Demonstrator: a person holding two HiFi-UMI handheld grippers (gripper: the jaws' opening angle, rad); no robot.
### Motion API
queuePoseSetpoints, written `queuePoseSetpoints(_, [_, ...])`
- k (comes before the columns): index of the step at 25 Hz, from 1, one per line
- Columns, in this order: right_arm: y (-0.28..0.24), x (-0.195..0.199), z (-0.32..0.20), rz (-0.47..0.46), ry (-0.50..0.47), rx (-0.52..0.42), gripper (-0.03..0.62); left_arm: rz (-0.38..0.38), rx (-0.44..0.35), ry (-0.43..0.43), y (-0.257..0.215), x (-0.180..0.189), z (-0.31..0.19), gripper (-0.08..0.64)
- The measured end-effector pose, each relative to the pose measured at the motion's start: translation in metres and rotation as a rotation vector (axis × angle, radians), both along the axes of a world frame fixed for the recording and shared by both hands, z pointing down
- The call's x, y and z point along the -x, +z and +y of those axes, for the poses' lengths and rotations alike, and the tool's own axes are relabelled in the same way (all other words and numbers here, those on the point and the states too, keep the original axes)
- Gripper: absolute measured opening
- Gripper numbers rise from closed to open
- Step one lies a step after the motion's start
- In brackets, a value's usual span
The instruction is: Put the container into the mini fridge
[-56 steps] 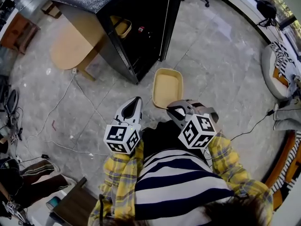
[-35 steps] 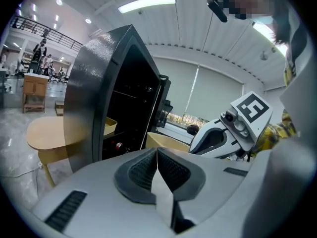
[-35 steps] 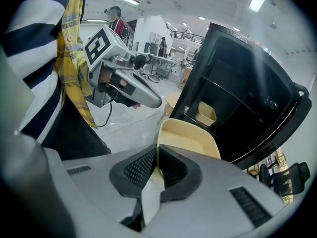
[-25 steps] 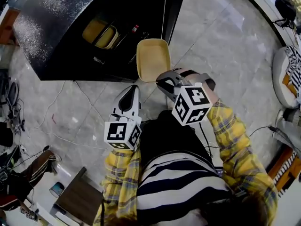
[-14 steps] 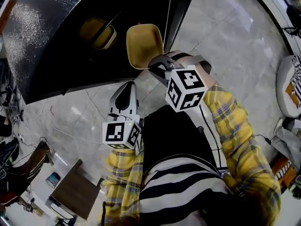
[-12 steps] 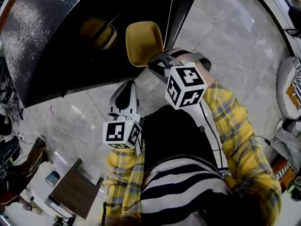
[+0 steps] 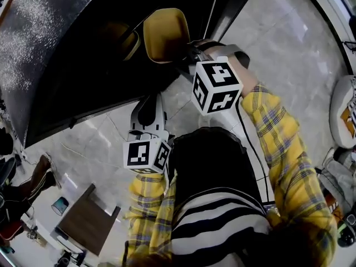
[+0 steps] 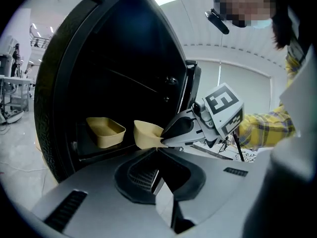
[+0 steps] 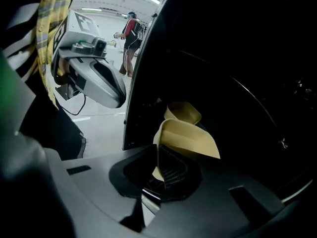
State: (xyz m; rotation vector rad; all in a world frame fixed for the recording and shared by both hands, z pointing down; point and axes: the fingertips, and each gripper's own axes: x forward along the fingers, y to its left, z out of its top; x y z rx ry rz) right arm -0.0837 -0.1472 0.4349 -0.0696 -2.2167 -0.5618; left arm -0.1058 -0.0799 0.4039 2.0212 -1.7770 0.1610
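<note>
The mini fridge [image 7: 61, 54] stands open on the grey floor [image 7: 289, 54], its door [image 7: 231, 7] swung out to the right of the dark opening. The right gripper [image 7: 189, 52] reaches to the front of that opening and is clenched on the near rim of the tan container [image 7: 165, 35]. The right gripper view shows the rim pinched between the jaws, with the container tilted and pointing into the fridge. The container hangs in the air at the mouth of the fridge, just inside its front edge and close to the door side. Whether its bottom touches a shelf cannot be made out. A second container [image 8: 105, 130] of the same tan colour sits on a shelf deeper inside the fridge, to the left of the held one and apart from it. The left gripper [image 7: 149, 99] hangs outside the fridge, in front of the opening and lower than the right one, pointing toward it. Its jaws are closed together with nothing between them. A person [image 9: 131, 33] stands in the room beyond the fridge's side wall.
</note>
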Motion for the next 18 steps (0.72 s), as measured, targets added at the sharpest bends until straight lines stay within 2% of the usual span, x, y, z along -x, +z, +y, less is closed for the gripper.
queuePoseSetpoints(18, [0.013, 0.017, -0.046, 0.004, -0.083, -0.083, 0.038, 0.002, -0.012, -0.037, 0.012, -0.006, -0.026, 0.017])
